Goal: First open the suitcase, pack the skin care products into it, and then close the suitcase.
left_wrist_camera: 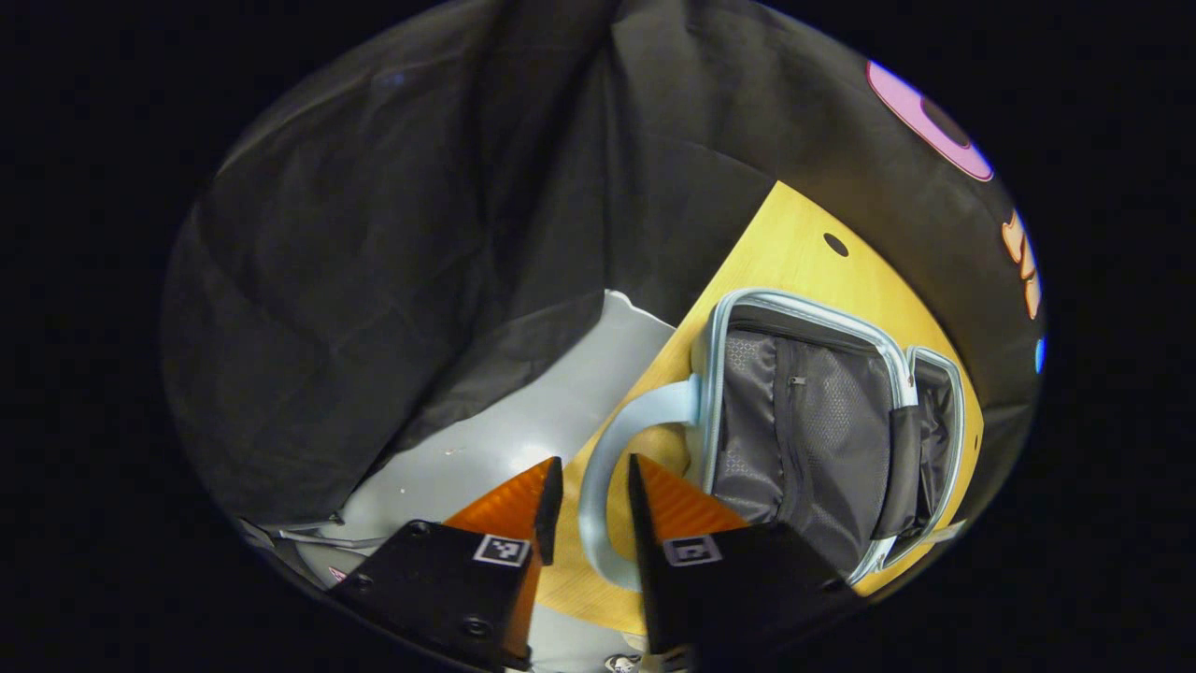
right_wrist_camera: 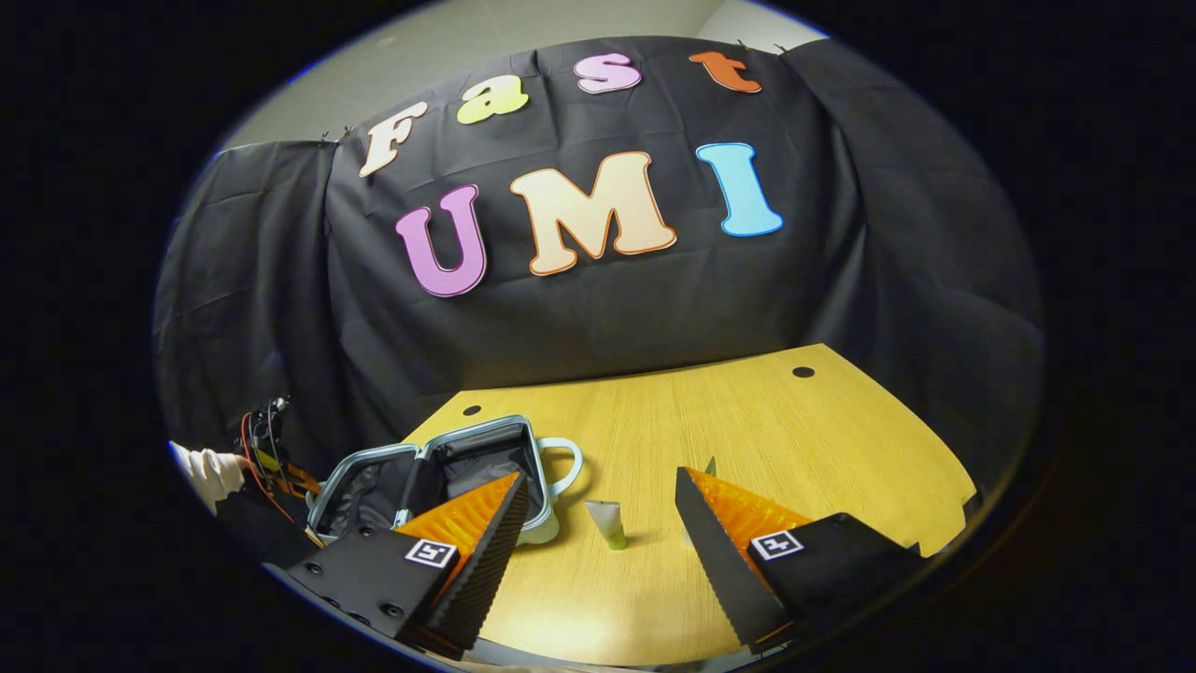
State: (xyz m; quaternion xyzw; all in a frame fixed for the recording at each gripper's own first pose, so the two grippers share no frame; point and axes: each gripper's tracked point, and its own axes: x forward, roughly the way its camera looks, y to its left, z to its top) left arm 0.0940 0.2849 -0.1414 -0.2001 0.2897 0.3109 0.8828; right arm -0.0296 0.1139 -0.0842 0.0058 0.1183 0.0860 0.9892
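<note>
Suitcase (right_wrist_camera: 439,477) lies open on the wooden table (right_wrist_camera: 747,439), lining exposed | tube (right_wrist_camera: 607,523) stands just beside its handle (left_wrist_camera: 607,458) | left gripper (left_wrist_camera: 587,509) narrowly parted astride handle, contact unclear | right gripper (right_wrist_camera: 598,533) spread wide, empty

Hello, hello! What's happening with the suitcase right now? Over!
Left tool open around the handle, not squeezing. Right tool open, facing the tube on the table. Suitcase open, nothing packed yet.

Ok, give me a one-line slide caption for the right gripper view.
Open right gripper hovers over the wooden table, fingers framing a small green tube standing beside the opened suitcase.
</note>
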